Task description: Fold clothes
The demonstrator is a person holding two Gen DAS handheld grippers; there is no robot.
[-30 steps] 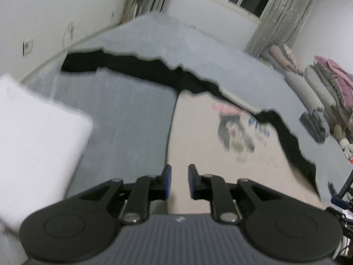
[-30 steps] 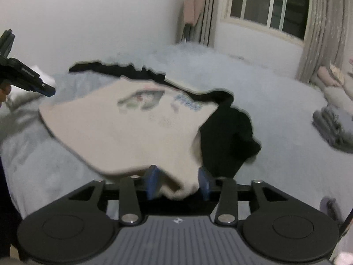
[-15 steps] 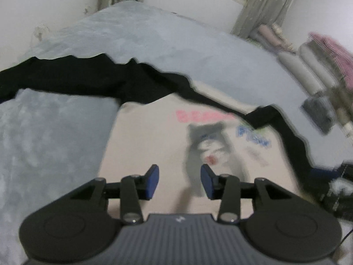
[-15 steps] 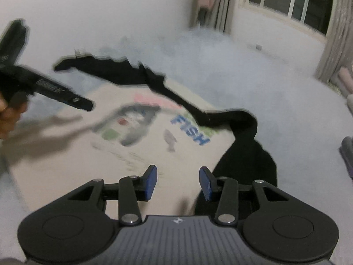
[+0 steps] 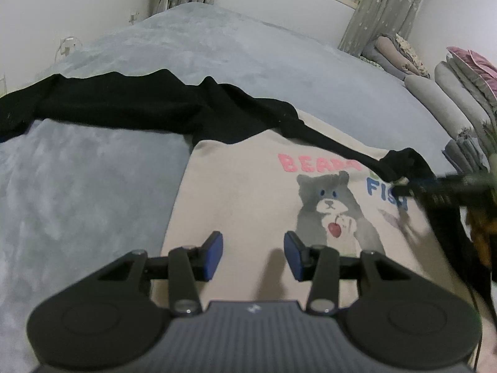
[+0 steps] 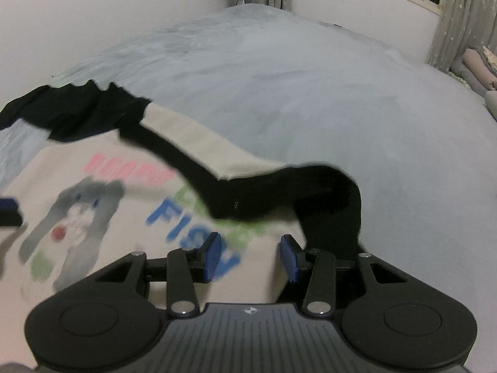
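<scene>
On the wide grey plush bed cover (image 5: 93, 186) lay a cream sweatshirt with black sleeves and a grey bear print (image 5: 248, 192), spread flat with its front up. The print showed a bear holding a red apple, pink letters above it and blue letters reading "FISH" to one side (the pink word was partly covered by a sleeve). 1 black sleeve stretched away from the sweatshirt body across the cover toward the white wall; the other ran over the printed chest and bent down along the far edge of the body, best seen in the right wrist view.

The left gripper (image 5: 253, 256) hovered over the plain cream part of the sweatshirt, beside the bear, its 2 blue-padded jaws spread wide with nothing between them. The right gripper (image 6: 248, 256) hung over the sweatshirt near the blue letters and the bent sleeve, its jaws likewise wide apart and empty.

Beyond the sweatshirt, against the patterned grey curtain (image 5: 382, 9), stood a stack of rolled and folded bedding (image 5: 447, 93).
</scene>
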